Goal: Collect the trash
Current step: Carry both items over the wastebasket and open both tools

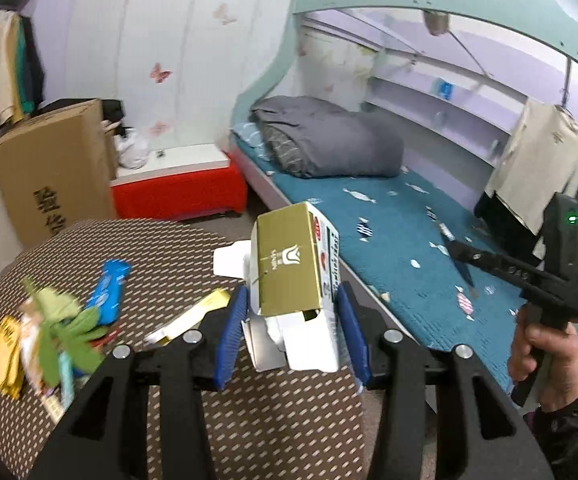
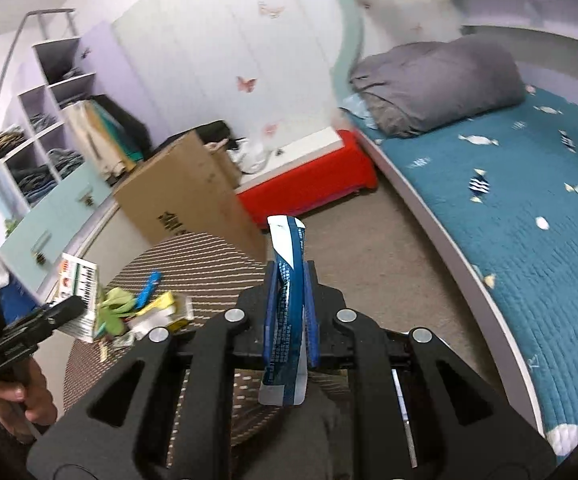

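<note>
In the left wrist view my left gripper (image 1: 293, 308) is shut on a gold and white carton (image 1: 289, 264), its blue pads pressing the carton's two sides above the round table (image 1: 249, 420). More trash lies on the table's left: a blue wrapper (image 1: 111, 288), a green wrapper (image 1: 65, 320), a yellow packet (image 1: 7, 352) and a yellow-white box (image 1: 193, 316). In the right wrist view my right gripper (image 2: 291, 276) is shut on a blue and white wrapper (image 2: 287, 300) that stands up between the pads. The left gripper (image 2: 69, 310) with its carton (image 2: 79, 292) shows at that view's left edge. The right gripper (image 1: 459, 254) hangs over the bed.
A tall cardboard box (image 1: 53, 176) and a red bench (image 1: 181, 192) stand behind the table. A bunk bed with a teal quilt (image 1: 401, 240) and a grey duvet (image 1: 329, 140) fills the right. Shelves (image 2: 45, 128) and hanging clothes (image 1: 537, 160) line the walls. Beige floor (image 2: 369, 240) lies between.
</note>
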{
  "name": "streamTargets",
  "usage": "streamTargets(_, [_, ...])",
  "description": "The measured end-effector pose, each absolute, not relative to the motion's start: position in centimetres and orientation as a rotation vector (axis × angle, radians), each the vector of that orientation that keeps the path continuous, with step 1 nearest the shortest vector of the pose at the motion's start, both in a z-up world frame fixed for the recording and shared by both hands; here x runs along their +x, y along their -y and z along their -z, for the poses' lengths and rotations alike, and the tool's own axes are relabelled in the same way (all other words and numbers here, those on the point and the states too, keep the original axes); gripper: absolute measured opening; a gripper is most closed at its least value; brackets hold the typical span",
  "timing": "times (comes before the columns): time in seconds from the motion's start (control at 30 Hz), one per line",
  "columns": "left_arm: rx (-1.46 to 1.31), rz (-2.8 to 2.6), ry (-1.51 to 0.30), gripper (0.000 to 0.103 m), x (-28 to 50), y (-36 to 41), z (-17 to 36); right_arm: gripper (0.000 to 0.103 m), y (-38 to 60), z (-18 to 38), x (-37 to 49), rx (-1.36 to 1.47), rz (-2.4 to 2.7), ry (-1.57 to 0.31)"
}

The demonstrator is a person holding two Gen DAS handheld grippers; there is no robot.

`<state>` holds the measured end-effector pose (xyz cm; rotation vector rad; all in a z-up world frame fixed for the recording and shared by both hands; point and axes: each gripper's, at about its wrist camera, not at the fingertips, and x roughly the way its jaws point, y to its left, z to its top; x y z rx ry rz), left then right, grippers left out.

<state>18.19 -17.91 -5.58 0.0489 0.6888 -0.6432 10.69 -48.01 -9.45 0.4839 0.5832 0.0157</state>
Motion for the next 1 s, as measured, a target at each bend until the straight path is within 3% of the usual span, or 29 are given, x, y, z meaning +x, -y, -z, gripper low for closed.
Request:
streamTargets(0.4, [0.126, 0.765, -0.801, 0.045, 21.6, 28.1, 9.2, 0.013, 53.1, 16.3, 13.5, 0.619, 0.071, -0.696])
streamTargets(0.87, [0.333, 0.819, -1.013, 0.045, 25.2, 40.0, 17.4, 0.013, 57.2, 23.9, 16.0, 0.746, 0.13, -0.82])
streamTargets(0.97, [0.382, 0.834, -1.055, 0.047, 25.8, 41.3, 19.0, 0.015, 57.6, 24.9, 16.6, 0.767, 0.139, -0.832])
streamTargets(1.0, [0.404, 0.838, -1.079, 0.056, 26.0, 41.8, 19.7, 0.015, 57.7, 25.3, 16.8, 0.776, 0.144, -0.838])
